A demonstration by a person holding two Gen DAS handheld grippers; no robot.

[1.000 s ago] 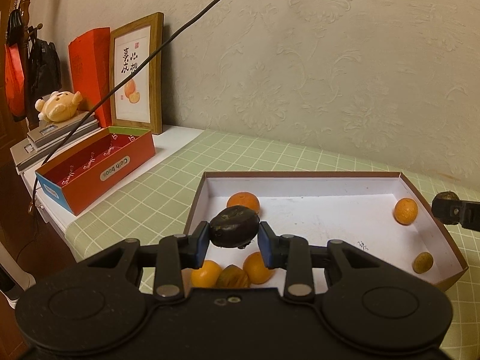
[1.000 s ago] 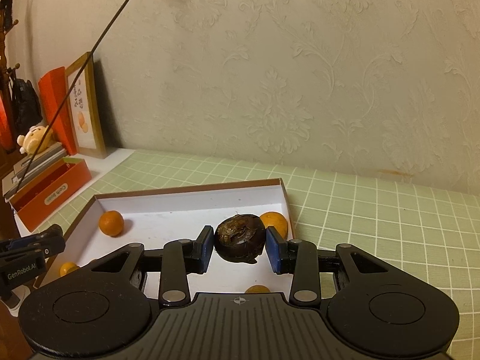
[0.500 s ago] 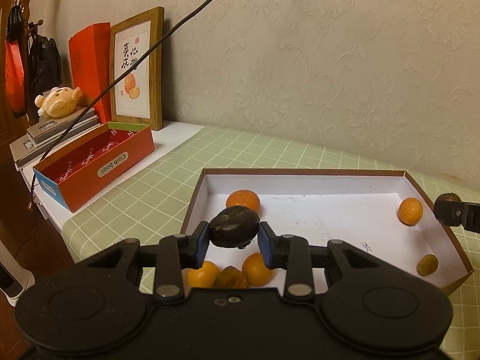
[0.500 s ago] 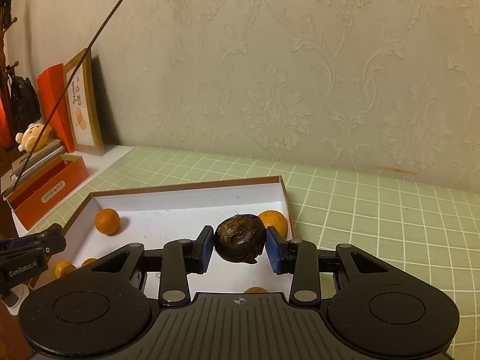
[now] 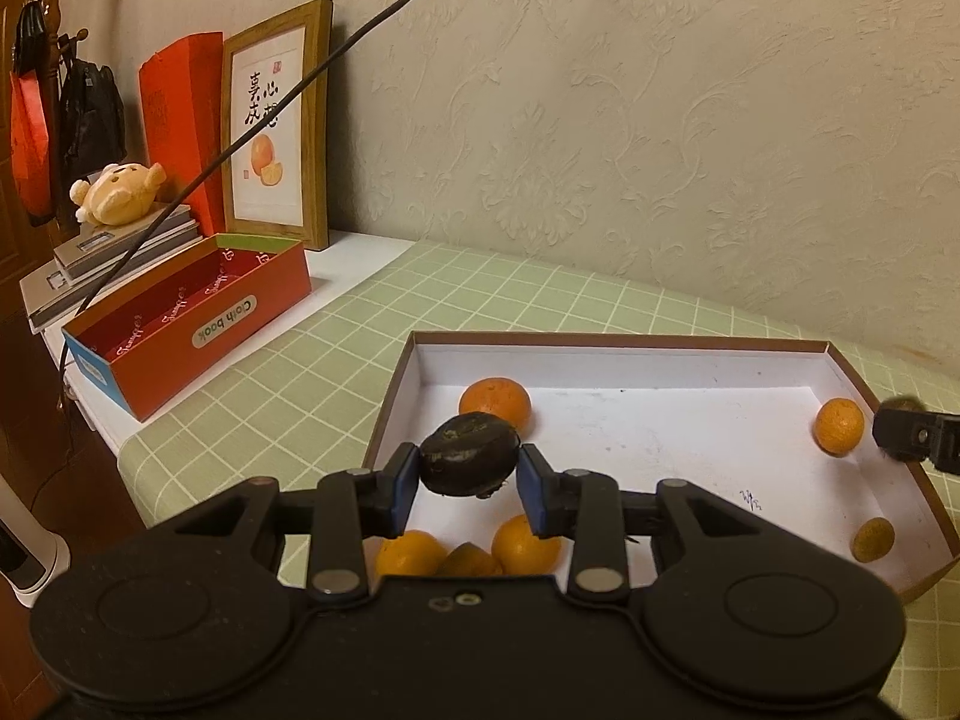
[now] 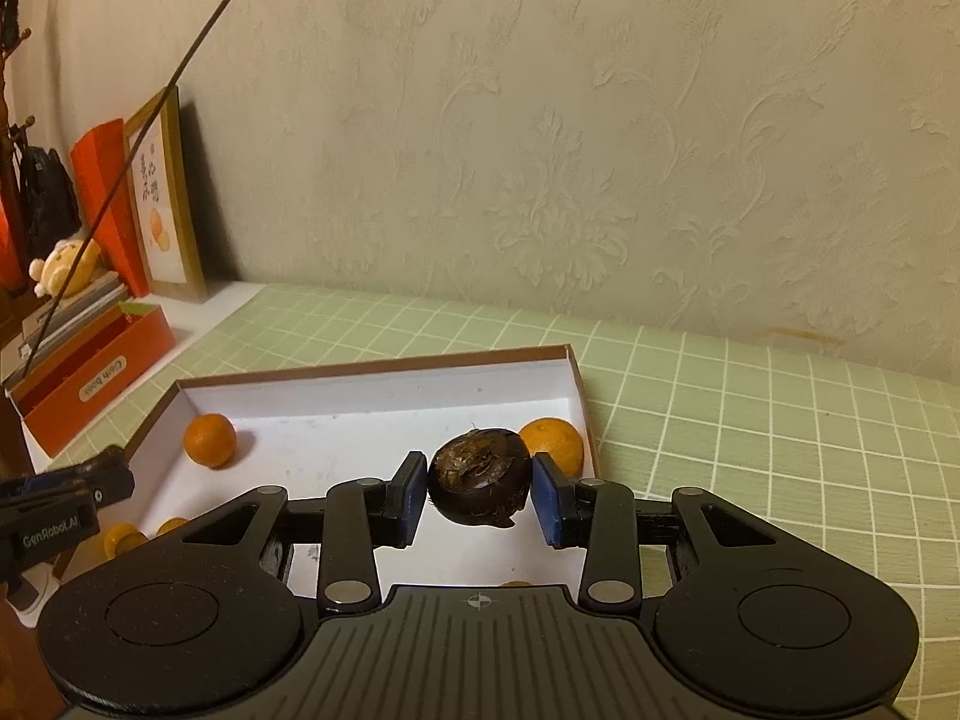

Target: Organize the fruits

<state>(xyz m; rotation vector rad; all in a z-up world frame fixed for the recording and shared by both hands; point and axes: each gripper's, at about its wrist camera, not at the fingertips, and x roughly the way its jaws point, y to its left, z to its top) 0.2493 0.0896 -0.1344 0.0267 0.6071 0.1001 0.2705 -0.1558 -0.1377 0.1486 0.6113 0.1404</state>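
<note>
Left gripper (image 5: 468, 480): jaws opening, dark fruit (image 5: 469, 461) sits between blue pads, left pad touching, tiny gap showing at right pad. Fruit hangs above near-left corner of white box (image 5: 624, 342), oranges (image 5: 495, 403) right behind and below.

Right gripper (image 6: 479, 492): clamped on dark brown fruit (image 6: 480, 475), both pads pressing its sides. Held over right end of box, orange (image 6: 552, 443) just behind.
</note>
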